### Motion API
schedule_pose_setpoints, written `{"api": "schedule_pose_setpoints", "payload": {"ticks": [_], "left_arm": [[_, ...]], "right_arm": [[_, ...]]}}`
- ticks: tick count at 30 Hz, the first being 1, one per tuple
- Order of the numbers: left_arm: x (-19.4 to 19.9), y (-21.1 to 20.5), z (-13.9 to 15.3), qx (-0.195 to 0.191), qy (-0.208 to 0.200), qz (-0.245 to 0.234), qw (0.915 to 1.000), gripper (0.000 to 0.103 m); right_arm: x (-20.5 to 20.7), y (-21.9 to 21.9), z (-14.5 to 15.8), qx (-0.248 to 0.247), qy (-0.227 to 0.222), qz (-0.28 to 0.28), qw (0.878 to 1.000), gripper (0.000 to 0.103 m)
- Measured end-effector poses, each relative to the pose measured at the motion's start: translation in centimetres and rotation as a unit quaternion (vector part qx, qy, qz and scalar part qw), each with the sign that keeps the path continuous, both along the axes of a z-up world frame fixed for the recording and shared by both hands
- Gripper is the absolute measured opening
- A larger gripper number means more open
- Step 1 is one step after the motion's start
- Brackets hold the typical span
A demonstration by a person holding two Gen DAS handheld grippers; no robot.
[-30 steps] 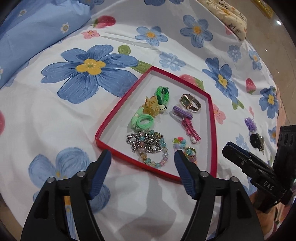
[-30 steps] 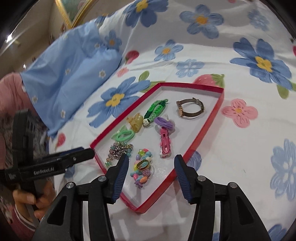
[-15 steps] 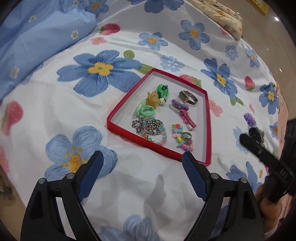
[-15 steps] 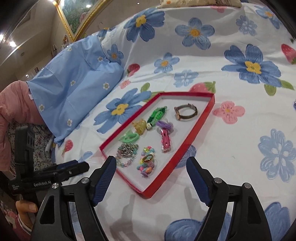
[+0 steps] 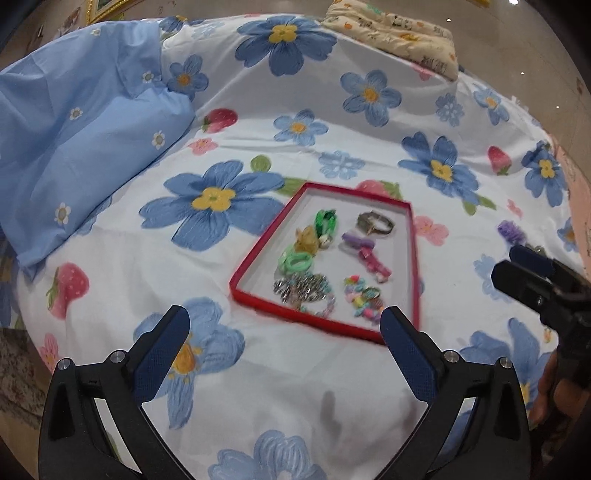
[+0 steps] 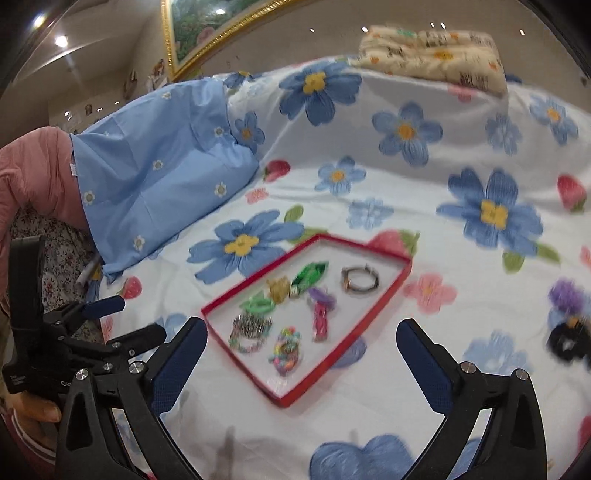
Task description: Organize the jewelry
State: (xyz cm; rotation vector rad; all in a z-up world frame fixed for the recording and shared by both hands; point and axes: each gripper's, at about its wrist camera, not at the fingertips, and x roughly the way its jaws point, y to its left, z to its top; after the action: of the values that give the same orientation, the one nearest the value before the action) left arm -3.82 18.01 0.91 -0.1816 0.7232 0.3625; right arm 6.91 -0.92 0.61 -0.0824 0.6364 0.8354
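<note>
I am holding both claws, left claw and right claw, spread apart and empty; purple hair tie is lying ahead-right of the right claw, nearer it.

Pretty clearly a bedroom at home: a bed with a flowery sheet, a blue pillow at its left edge, and a gold-framed painting on the wall.

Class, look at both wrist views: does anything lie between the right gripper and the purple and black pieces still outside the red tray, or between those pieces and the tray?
Nothing visible does. The right gripper hangs open above bare bedsheet. The purple piece and black piece lie on the sheet to its right, with only sheet between them and the red tray.
</note>
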Motion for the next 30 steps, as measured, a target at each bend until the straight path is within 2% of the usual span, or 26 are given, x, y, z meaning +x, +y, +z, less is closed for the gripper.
{"api": "schedule_pose_setpoints", "payload": {"ticks": [6,12,30], "left_arm": [[-0.9,-0.5,-2.0,0.017,-0.002,0.019,0.9997,0.103],[-1.4,-1.0,-2.7,0.027,-0.006,0.024,0.9993,0.103],[-3.0,-3.3,-1.4,0.048,-0.036,0.022,0.9980,0.103]], "right_arm": [[-0.7,-0.5,-3.7,-0.004,-0.002,-0.019,1.000,0.103],[-1.2,-1.1,-5.3,-0.005,-0.008,-0.025,1.000,0.103],[-2.5,-2.3,-3.9,0.021,-0.042,-0.033,0.998,0.103]]}}
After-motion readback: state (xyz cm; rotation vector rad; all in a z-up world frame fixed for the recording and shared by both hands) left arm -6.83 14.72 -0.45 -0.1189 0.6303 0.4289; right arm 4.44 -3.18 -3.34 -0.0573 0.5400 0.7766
